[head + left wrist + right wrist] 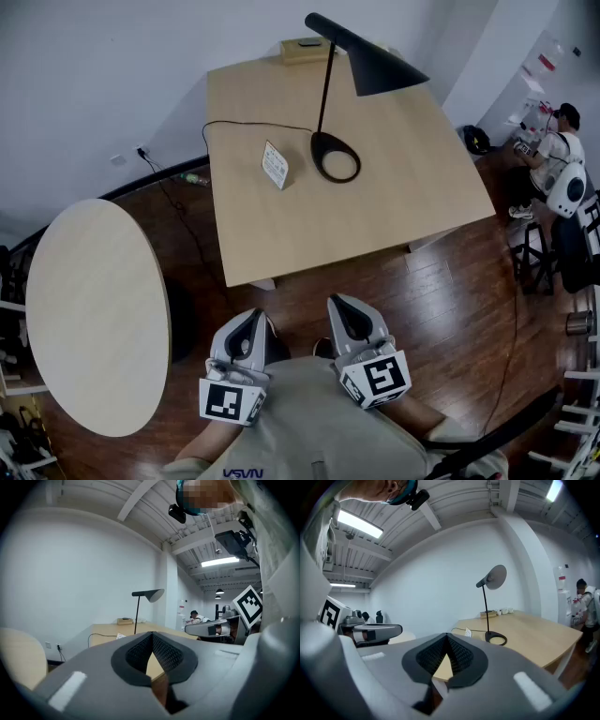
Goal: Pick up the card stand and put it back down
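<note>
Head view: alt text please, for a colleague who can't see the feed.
The grey left gripper and right gripper are shut and empty, close to the person's body, short of the square light-wood table. On it a small white card stand stands beside the ring base of a black desk lamp; a round light-wood table sits at left.

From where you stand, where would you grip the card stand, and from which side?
Grip the card stand by its top edge, with the jaws across its thin panel. It stands upright on the table, with the lamp base close on its right, so probably come from above on the near-left side. The left tool, shut and short of the table, must open first.
</note>
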